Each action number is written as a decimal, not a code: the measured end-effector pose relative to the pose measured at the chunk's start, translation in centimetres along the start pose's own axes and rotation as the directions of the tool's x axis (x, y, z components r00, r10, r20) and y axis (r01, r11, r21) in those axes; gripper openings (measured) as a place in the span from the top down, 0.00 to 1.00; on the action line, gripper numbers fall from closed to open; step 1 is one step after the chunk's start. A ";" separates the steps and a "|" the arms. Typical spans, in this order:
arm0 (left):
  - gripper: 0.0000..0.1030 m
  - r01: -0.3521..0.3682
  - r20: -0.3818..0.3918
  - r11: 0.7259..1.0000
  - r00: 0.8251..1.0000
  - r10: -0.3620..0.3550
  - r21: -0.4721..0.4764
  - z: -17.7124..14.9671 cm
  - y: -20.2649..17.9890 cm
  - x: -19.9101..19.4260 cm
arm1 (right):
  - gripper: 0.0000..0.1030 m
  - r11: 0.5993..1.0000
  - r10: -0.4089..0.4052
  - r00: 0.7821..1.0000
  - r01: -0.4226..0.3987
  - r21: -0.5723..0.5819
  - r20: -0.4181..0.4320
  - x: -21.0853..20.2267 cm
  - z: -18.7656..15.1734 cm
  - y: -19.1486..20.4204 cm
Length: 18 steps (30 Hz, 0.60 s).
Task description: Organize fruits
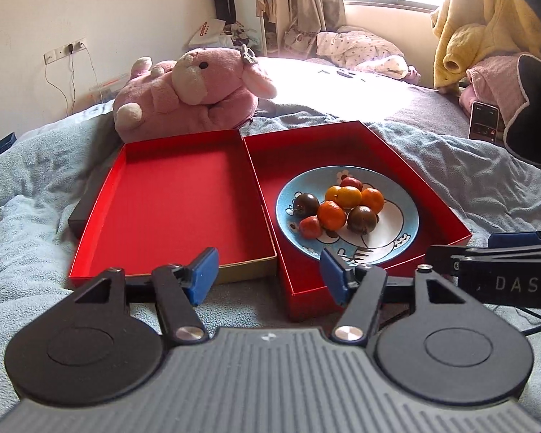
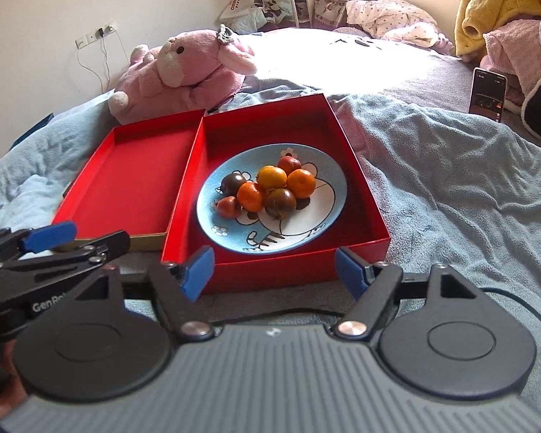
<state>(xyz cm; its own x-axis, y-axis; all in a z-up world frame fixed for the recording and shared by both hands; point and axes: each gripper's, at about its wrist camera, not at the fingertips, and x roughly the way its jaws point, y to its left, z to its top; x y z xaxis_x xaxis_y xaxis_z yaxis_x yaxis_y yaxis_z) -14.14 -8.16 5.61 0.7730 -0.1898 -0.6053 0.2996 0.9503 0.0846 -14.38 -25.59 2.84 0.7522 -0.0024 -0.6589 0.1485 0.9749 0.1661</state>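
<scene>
Your left gripper (image 1: 268, 276) and right gripper (image 2: 274, 274) both stood apart, holding nothing, just short of the red box (image 2: 357, 187) where the fruits (image 2: 267, 189) lay piled on a blue plate (image 2: 324, 184).

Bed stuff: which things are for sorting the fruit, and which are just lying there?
For the job: small orange, red and dark fruits; round blue cartoon plate; two red cardboard trays.

Just lying about: pink plush toy; upright smartphone; yellow fleece garment.

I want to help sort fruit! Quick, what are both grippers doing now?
Left gripper: open, holding nothing.
Right gripper: open, holding nothing.
</scene>
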 end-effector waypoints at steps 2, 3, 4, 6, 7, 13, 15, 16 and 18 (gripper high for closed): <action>0.32 -0.004 0.012 1.000 1.000 0.004 0.004 -0.3 0.1 -0.6 | 0.26 0.998 -0.053 0.999 0.053 -0.028 -0.004 -0.1 -0.3 0.6; 0.30 -0.007 0.018 1.000 1.000 0.007 0.004 -0.4 0.2 -0.9 | 0.26 0.996 -0.077 0.997 0.077 -0.047 0.000 -0.2 -0.4 0.9; 0.29 -0.012 0.024 1.000 1.000 0.012 0.002 -0.6 0.2 -1.1 | 0.26 0.993 -0.101 0.995 0.101 -0.068 0.009 -0.3 -0.5 1.2; 0.28 -0.019 0.028 1.000 0.999 0.019 0.001 -0.8 0.3 -1.4 | 0.26 0.989 -0.120 0.993 0.121 -0.084 0.022 -0.5 -0.6 1.5; 0.27 -0.023 0.028 1.000 0.999 0.023 -0.001 -0.8 0.3 -1.4 | 0.26 0.989 -0.122 0.992 0.124 -0.085 0.025 -0.6 -0.6 1.6; 0.26 -0.022 0.017 1.000 1.000 0.022 -0.016 -1.0 0.8 -1.3 | 0.26 0.979 -0.168 0.985 0.172 -0.106 0.046 -0.7 -0.8 2.4; 0.25 -0.018 0.009 1.000 1.000 0.018 -0.021 -1.0 0.9 -1.1 | 0.26 0.976 -0.177 0.983 0.181 -0.120 0.047 -0.6 -0.9 2.8; 0.25 -0.015 0.006 1.000 1.000 0.015 -0.024 -1.0 0.9 -1.0 | 0.26 0.975 -0.179 0.983 0.184 -0.126 0.046 -0.5 -0.9 3.0; 0.25 -0.012 0.003 1.000 1.000 0.012 -0.026 -1.1 0.9 -0.9 | 0.26 0.974 -0.176 0.983 0.180 -0.136 0.042 -0.4 -1.0 3.3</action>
<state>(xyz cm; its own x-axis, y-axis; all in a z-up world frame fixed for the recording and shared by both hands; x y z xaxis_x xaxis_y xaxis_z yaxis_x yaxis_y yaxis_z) -15.17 -6.85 5.38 0.7783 -0.1793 -0.6018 0.2760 0.9585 0.0715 -14.82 -22.17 2.87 0.7406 -0.1835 -0.6464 0.1931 0.9795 -0.0569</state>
